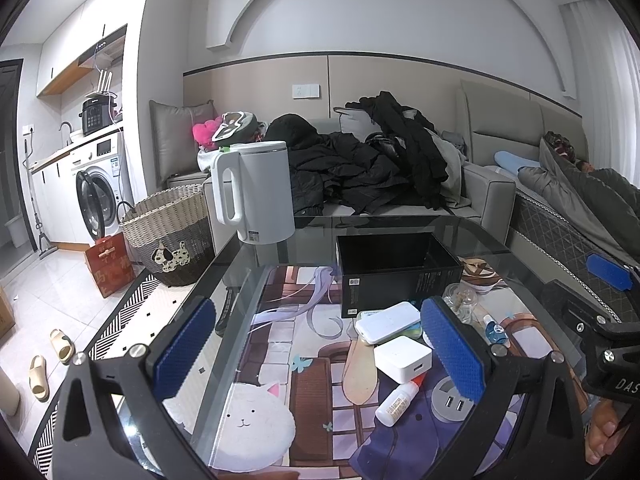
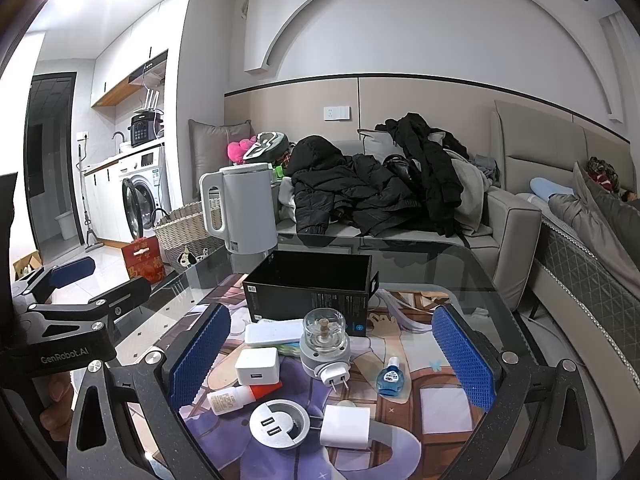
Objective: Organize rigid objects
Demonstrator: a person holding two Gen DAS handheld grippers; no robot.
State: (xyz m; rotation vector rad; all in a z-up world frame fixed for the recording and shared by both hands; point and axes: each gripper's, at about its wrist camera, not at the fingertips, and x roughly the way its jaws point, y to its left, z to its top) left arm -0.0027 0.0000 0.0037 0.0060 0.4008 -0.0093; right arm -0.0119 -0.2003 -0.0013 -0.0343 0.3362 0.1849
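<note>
Both tools hang over the near edge of the glass desk (image 2: 460,264), each with its blue-padded fingers spread wide and nothing between them. Between the fingers of the right tool (image 2: 334,360) lie, closest in, a round grey USB socket (image 2: 279,424) set in the desk and a white cube plug (image 2: 345,427) just beside it. A small white bottle with a red cap (image 2: 240,397) lies on its side next to the socket. Beyond these rest a white charger (image 2: 257,367), a plug-in lamp with a clear dome (image 2: 324,340), and a little blue bottle (image 2: 389,378) toward the right edge. A white power bank (image 2: 272,332) lies on a green case, touching the front of an open black box (image 2: 312,284) that stands near the middle of the desk. A white kettle (image 2: 244,208) stands upright at the far left corner.

From the left tool (image 1: 320,354) the same group sits toward its right finger, the power bank (image 1: 388,322) just in front of the box (image 1: 396,272).
</note>
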